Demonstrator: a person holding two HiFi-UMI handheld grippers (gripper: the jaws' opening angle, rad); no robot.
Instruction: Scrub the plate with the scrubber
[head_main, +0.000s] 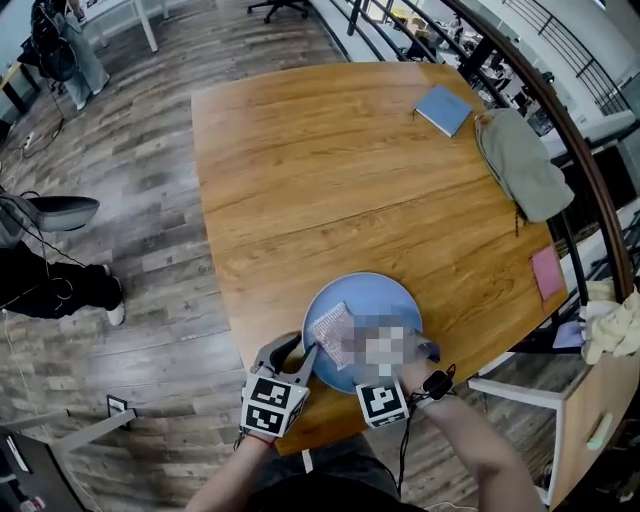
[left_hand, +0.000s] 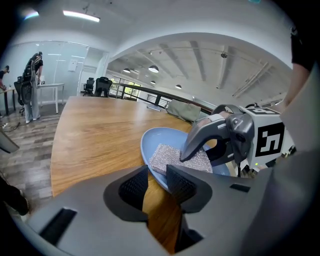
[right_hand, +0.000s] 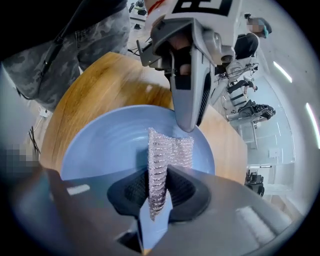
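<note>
The right gripper (right_hand: 157, 186) has its two dark jaws squeezed on the scrubber (right_hand: 167, 150), a shiny silver mesh pad that stands up on its edge. Under it is the blue plate (right_hand: 100, 145), sitting on the brown wooden table (right_hand: 95, 87). The left gripper (right_hand: 189, 115) comes down from the top (it is grey, with a black and white cube). One of its fingers reaches the plate's far rim, just behind the scrubber.

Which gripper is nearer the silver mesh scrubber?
Right: the right gripper pinches the silver mesh scrubber. The left gripper straddles the round blue plate rim beside it.
</note>
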